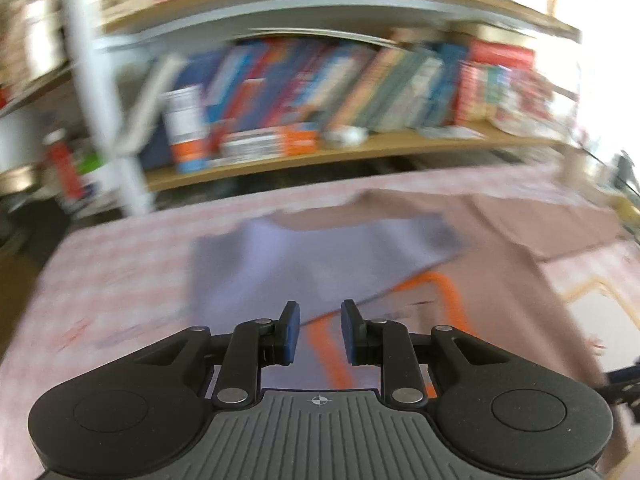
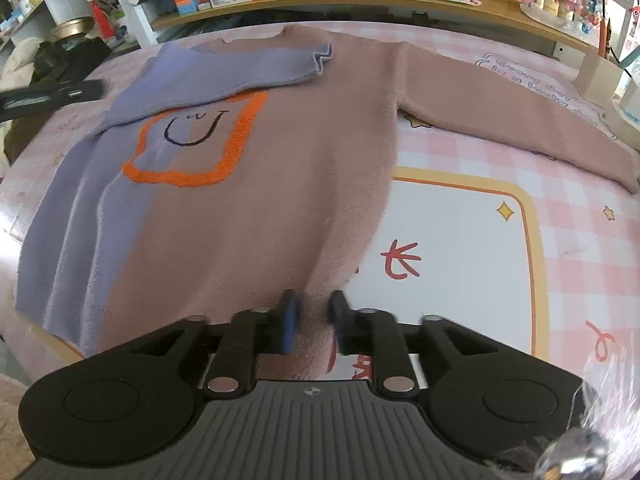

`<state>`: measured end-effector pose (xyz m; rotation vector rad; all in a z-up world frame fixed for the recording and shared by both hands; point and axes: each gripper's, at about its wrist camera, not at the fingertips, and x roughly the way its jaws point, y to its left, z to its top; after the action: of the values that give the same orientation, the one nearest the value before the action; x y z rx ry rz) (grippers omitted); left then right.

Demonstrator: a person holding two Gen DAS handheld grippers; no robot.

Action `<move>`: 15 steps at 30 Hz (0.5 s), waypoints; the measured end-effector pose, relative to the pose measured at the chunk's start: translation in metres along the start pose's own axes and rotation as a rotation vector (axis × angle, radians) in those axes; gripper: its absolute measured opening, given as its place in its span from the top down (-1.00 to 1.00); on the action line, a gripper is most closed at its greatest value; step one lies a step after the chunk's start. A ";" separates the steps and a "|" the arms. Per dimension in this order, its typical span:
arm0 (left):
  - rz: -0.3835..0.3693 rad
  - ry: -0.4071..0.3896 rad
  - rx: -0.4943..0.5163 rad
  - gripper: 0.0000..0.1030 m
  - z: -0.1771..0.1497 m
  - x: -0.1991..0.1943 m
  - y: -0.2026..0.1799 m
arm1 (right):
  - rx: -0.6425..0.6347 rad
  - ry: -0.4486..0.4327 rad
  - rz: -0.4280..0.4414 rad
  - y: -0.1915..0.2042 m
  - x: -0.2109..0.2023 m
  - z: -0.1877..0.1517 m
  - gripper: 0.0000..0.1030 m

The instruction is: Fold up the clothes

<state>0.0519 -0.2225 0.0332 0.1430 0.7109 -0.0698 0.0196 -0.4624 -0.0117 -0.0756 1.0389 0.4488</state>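
Two grippers hang over the table. The right gripper has its jaws parted narrowly, the sweater's hem beneath them but not pinched. The left gripper also stands slightly apart, nothing between its pads. The sweater lies flat on the pink checked tablecloth, its lilac sleeve folded across the chest and the brown sleeve stretched out. Only the right view shows this sharply; the left view is blurred, showing mostly the bookshelf.

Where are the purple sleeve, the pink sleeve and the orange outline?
purple sleeve (image 2: 240, 66): right wrist view, folded-over middle.
pink sleeve (image 2: 500, 104): right wrist view, mid-length, spread flat.
orange outline (image 2: 240, 132): right wrist view, right side.
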 end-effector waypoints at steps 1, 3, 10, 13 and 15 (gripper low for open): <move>-0.016 0.004 0.030 0.55 0.003 0.008 -0.013 | 0.000 -0.007 -0.001 0.000 -0.001 -0.001 0.38; -0.042 0.011 0.085 0.55 0.008 0.025 -0.037 | 0.011 -0.034 -0.004 -0.003 -0.005 -0.002 0.35; -0.068 0.015 0.296 0.54 0.020 0.080 -0.108 | 0.088 -0.112 -0.007 -0.014 -0.018 -0.003 0.16; -0.053 0.022 0.333 0.54 0.026 0.100 -0.124 | 0.112 -0.118 -0.010 -0.020 -0.020 -0.005 0.12; -0.042 0.039 0.349 0.54 0.029 0.114 -0.130 | 0.128 -0.111 -0.017 -0.025 -0.021 -0.007 0.12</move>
<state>0.1423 -0.3572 -0.0338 0.4641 0.7360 -0.2315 0.0149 -0.4933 -0.0016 0.0545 0.9544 0.3664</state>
